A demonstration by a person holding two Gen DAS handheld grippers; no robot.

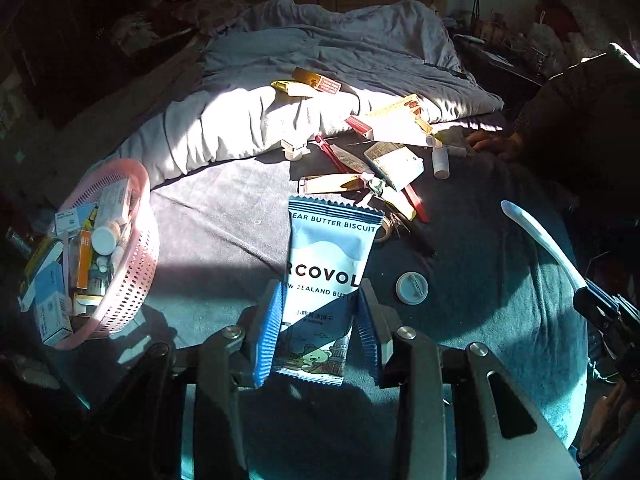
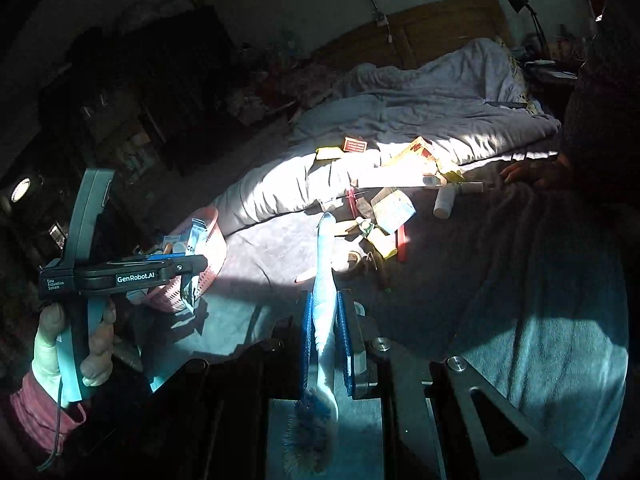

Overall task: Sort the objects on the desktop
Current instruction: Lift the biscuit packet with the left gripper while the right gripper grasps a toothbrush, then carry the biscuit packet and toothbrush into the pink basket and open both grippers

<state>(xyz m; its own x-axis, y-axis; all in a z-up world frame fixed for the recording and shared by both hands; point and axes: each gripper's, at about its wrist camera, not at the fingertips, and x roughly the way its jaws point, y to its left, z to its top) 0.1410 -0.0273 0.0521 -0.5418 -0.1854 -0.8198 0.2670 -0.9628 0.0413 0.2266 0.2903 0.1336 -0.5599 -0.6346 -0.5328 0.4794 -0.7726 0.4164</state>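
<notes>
My left gripper (image 1: 320,300) is shut on a blue and white biscuit packet (image 1: 328,264), its blue pads pressing the packet's two sides, above the dark bedspread. In the right wrist view the left gripper (image 2: 196,266) hangs in front of the pink basket (image 2: 212,240), the packet (image 2: 197,236) standing upright in it. My right gripper (image 2: 325,308) is shut on a white toothbrush (image 2: 325,264), with the bristles near the camera and the handle pointing away. In the left wrist view the toothbrush (image 1: 536,236) juts up from the right gripper (image 1: 588,298) at the right edge.
The pink basket (image 1: 136,264) at the left holds several medicine boxes and bottles. A pile of boxes, tubes and a red pen lies mid-bed, with a white bottle (image 1: 440,162), a tape roll (image 1: 386,230) and a round lid (image 1: 412,288). A person's hand (image 1: 492,142) rests beside a rumpled grey duvet (image 1: 320,52).
</notes>
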